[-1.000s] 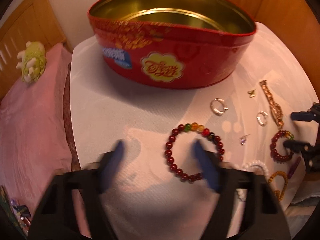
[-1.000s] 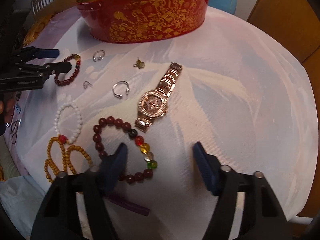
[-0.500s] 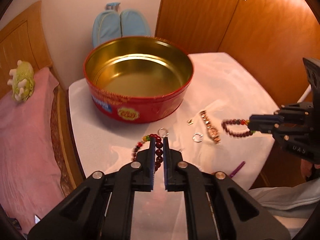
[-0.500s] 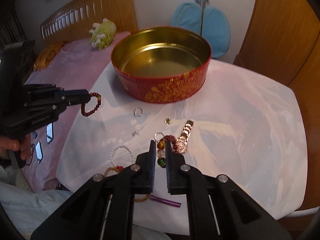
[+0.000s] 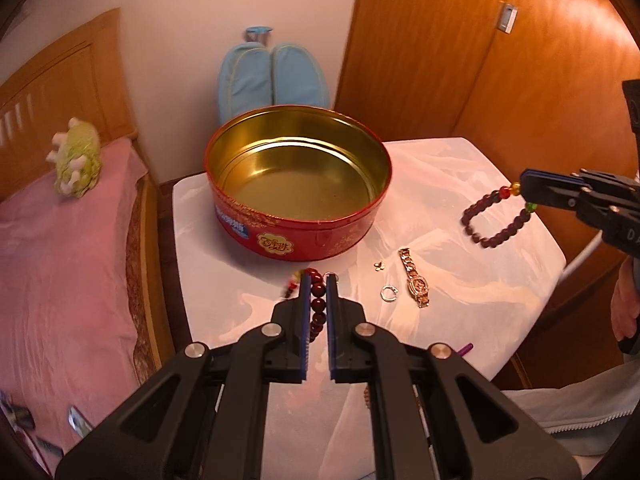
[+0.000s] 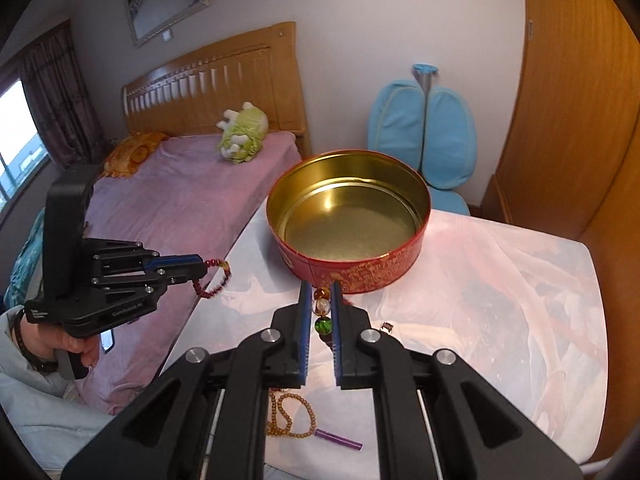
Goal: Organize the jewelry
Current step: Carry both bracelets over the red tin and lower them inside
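A round red tin (image 5: pixel 298 220) with a gold inside stands open on the white table; it also shows in the right wrist view (image 6: pixel 352 248). My left gripper (image 5: pixel 319 280) is shut on a dark red bead bracelet (image 5: pixel 317 304), lifted above the table in front of the tin. In the right wrist view this gripper (image 6: pixel 200 265) holds the bracelet (image 6: pixel 214 280) left of the tin. My right gripper (image 6: pixel 320 286) is shut on a second red bracelet with coloured beads (image 6: pixel 322 314). In the left wrist view that bracelet (image 5: pixel 496 220) hangs from the right gripper (image 5: pixel 524 192), right of the tin.
A gold watch (image 5: pixel 416 282), a silver ring (image 5: pixel 388 293) and a small gold charm (image 5: pixel 378 265) lie on the white cloth (image 5: pixel 460 280). A brown bead string (image 6: pixel 288 420) and a purple tube (image 6: pixel 338 438) lie near the front edge. A pink bed (image 5: pixel 60 272) is left.
Both grippers have closed on a bracelet each and lifted them off the table. They have risen further and the bracelets now hang higher, nearer the tin's rim level.
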A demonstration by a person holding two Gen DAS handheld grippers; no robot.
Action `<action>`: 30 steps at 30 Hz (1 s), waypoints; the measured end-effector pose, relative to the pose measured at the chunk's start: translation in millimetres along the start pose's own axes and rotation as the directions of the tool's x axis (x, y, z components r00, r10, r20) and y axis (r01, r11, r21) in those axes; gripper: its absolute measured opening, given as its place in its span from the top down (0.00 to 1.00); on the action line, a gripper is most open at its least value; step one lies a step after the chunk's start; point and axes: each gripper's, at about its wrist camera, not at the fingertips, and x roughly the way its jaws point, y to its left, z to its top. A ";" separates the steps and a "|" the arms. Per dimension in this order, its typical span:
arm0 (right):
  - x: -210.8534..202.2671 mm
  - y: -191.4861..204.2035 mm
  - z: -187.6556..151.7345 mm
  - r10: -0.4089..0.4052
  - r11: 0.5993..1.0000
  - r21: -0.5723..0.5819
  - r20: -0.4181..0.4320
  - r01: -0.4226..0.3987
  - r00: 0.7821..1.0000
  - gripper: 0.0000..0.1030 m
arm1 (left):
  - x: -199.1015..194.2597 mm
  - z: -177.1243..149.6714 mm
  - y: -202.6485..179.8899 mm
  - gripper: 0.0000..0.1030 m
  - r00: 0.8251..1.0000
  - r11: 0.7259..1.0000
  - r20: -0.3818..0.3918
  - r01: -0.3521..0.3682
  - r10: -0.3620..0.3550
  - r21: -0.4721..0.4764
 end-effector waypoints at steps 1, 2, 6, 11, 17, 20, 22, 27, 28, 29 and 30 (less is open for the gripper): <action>0.2 -5.6 1.8 0.017 1.000 -0.004 0.001 -0.017 1.000 0.90 | 0.1 0.5 -0.8 0.93 1.000 1.000 -0.005 -0.004 0.004 -0.022; -1.6 -10.2 2.6 0.032 0.999 -0.007 0.005 -0.032 0.999 0.90 | 1.5 1.4 -2.5 0.93 1.000 0.999 -0.011 -0.011 0.011 -0.049; -2.7 -34.6 9.9 0.095 0.995 -0.031 0.005 -0.095 0.995 0.90 | 11.8 2.8 -9.3 0.93 0.998 0.989 -0.035 -0.065 0.061 -0.132; -5.9 -58.0 9.5 0.137 0.988 -0.077 0.012 -0.136 0.990 0.90 | 22.3 5.0 -27.5 0.93 0.992 0.975 -0.061 -0.123 0.114 -0.186; -1.1 -82.1 13.4 0.185 0.982 -0.050 0.022 -0.184 0.982 0.90 | 20.9 3.6 -37.1 0.93 0.985 0.965 -0.097 -0.162 0.145 -0.205; 2.9 -92.1 16.5 0.209 0.978 -0.014 0.026 -0.208 0.978 0.90 | 22.2 5.3 -36.0 0.93 0.982 0.966 -0.113 -0.170 0.150 -0.194; 5.0 -95.7 20.9 0.201 0.980 -0.004 0.034 -0.201 0.979 0.90 | 25.8 10.5 -33.2 0.93 0.981 0.969 -0.114 -0.176 0.158 -0.175; 13.0 -98.7 40.6 0.154 0.988 0.002 0.043 -0.154 0.987 0.90 | 37.7 34.0 -15.9 0.93 0.989 0.978 -0.086 -0.131 0.118 -0.161; 15.9 -99.8 46.2 0.149 0.989 0.004 0.044 -0.149 0.988 0.90 | 39.7 40.7 -12.4 0.93 0.991 0.981 -0.078 -0.122 0.111 -0.151; 18.6 -102.1 51.4 0.146 0.989 0.006 0.046 -0.146 0.988 0.90 | 41.5 46.6 -9.7 0.93 0.992 0.983 -0.072 -0.115 0.105 -0.143; 22.0 -104.5 57.0 0.139 0.990 0.009 0.047 -0.140 0.989 0.90 | 43.6 54.3 -6.2 0.93 0.993 0.985 -0.065 -0.106 0.098 -0.134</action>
